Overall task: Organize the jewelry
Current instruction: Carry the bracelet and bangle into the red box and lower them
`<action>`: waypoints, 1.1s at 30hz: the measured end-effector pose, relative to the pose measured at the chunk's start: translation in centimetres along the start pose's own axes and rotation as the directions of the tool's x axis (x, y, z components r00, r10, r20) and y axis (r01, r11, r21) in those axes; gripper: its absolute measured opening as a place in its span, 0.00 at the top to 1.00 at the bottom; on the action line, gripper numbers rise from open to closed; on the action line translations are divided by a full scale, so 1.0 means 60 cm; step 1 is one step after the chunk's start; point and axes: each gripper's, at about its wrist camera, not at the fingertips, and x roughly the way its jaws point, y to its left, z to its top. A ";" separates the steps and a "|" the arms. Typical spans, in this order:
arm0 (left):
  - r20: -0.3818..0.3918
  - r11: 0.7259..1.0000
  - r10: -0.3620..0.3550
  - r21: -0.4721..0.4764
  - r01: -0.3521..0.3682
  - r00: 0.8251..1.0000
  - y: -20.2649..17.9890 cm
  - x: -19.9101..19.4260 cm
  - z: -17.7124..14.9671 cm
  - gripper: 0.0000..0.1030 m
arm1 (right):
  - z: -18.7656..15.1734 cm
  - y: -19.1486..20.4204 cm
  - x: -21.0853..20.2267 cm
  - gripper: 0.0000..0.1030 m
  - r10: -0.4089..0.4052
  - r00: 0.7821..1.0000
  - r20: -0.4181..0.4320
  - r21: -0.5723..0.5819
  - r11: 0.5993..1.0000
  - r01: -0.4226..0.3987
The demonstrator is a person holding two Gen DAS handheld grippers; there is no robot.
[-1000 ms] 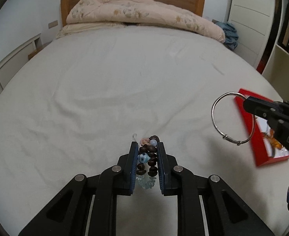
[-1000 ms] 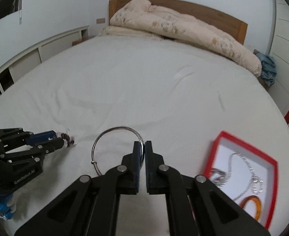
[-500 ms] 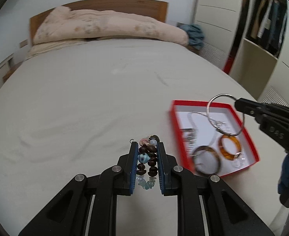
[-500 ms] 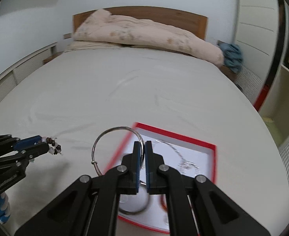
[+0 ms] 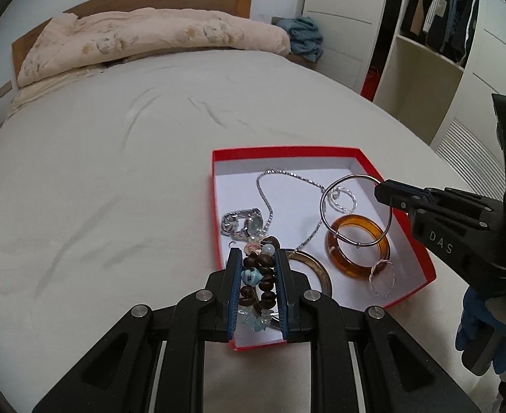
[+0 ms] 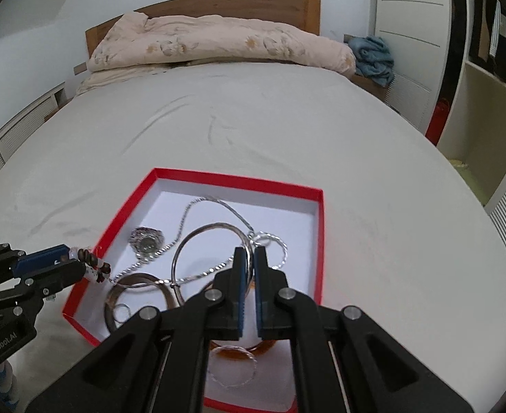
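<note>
A red-rimmed white box [image 5: 283, 151] [image 6: 235, 180] lies on the bed. It holds a silver chain [image 5: 268, 203], a watch [image 5: 242, 222], an amber bangle [image 5: 357, 246], a brown bangle [image 5: 316, 268] and thin rings. My left gripper [image 5: 257, 258] is shut on a brown beaded bracelet [image 5: 258, 277] with a blue bead, held over the box's near left part; it also shows in the right wrist view [image 6: 77, 261]. My right gripper [image 6: 249, 258] is shut on a thin silver bangle [image 6: 197, 241] [image 5: 356, 211], held above the box.
White bedsheet [image 5: 115, 172] all around the box. A folded floral duvet [image 5: 142, 41] and wooden headboard are at the far end. Wardrobe shelves [image 5: 435, 51] and a blue cloth [image 5: 304, 38] stand at the right.
Both grippers have swung right and come over the red box, each still holding its piece. The box is now close below both.
</note>
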 end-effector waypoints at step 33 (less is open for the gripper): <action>0.042 0.996 0.038 0.082 -0.042 0.998 -0.039 0.037 0.063 0.82 | 0.063 -0.048 0.008 0.96 0.031 0.995 0.095 0.006 0.999 -0.032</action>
